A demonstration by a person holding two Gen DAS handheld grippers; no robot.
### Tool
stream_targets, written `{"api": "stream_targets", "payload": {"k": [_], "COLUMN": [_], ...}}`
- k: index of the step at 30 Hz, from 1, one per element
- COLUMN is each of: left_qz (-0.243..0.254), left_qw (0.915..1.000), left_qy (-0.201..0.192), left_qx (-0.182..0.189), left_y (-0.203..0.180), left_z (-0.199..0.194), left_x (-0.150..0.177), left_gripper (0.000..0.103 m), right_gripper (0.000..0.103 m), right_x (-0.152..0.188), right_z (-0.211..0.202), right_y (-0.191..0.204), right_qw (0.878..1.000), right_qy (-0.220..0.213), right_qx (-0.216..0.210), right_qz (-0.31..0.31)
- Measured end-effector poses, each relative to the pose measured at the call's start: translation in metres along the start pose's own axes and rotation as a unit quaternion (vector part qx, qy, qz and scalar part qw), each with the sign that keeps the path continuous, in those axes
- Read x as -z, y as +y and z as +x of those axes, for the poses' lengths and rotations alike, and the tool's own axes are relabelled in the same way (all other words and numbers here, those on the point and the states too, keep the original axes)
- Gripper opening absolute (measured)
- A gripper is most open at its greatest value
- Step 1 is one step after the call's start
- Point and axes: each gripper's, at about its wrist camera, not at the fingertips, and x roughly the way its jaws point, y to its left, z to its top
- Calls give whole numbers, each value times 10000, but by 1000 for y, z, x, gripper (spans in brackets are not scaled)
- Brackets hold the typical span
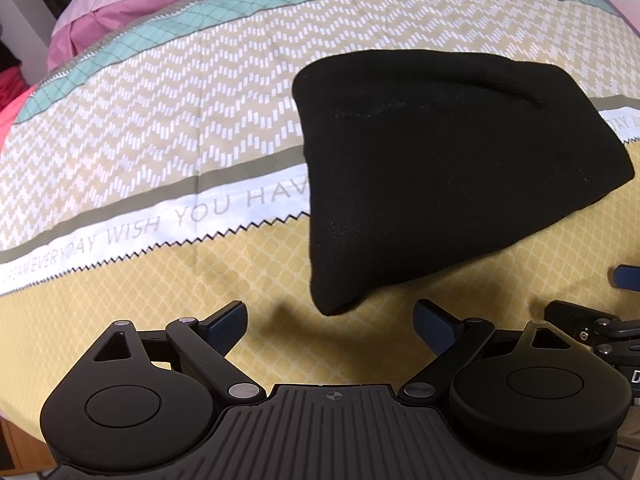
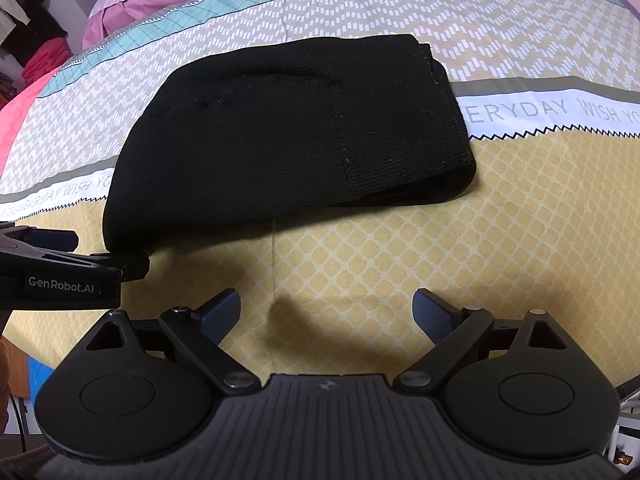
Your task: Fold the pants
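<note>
The black pants (image 1: 440, 168) lie folded into a compact bundle on the patterned bedspread (image 1: 160, 120). In the right wrist view the pants (image 2: 280, 144) show a ribbed waistband edge at the right end. My left gripper (image 1: 330, 322) is open and empty, hovering just short of the bundle's near corner. My right gripper (image 2: 326, 312) is open and empty, a short way in front of the bundle's near edge. The left gripper also shows at the left edge of the right wrist view (image 2: 60, 264), and the right gripper's body at the right edge of the left wrist view (image 1: 600, 324).
Pink bedding (image 1: 132, 4) lies at the head of the bed. Red and dark clothes (image 2: 36, 60) are stacked beyond the bed's left side. The bed's near edge runs just under both grippers.
</note>
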Motion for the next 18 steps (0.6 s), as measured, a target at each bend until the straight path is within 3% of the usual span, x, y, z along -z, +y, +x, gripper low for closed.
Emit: {"api": "stream_targets", "payload": {"k": [4, 18], "left_qz": [16, -67], "left_qw": [9999, 9998], "left_qy": [-30, -72], "left_qx": [168, 185], "left_y": [1, 7], "left_z": [-1, -2], "left_x": [-1, -4], "left_gripper": [103, 103], "right_gripper": [94, 95], "right_x": [-2, -7], "right_z": [1, 5], "right_y": [2, 5], "right_qw": [10000, 9999], "right_qy": [15, 69], "right_qx": [-7, -39], "right_qz": [-14, -95]}}
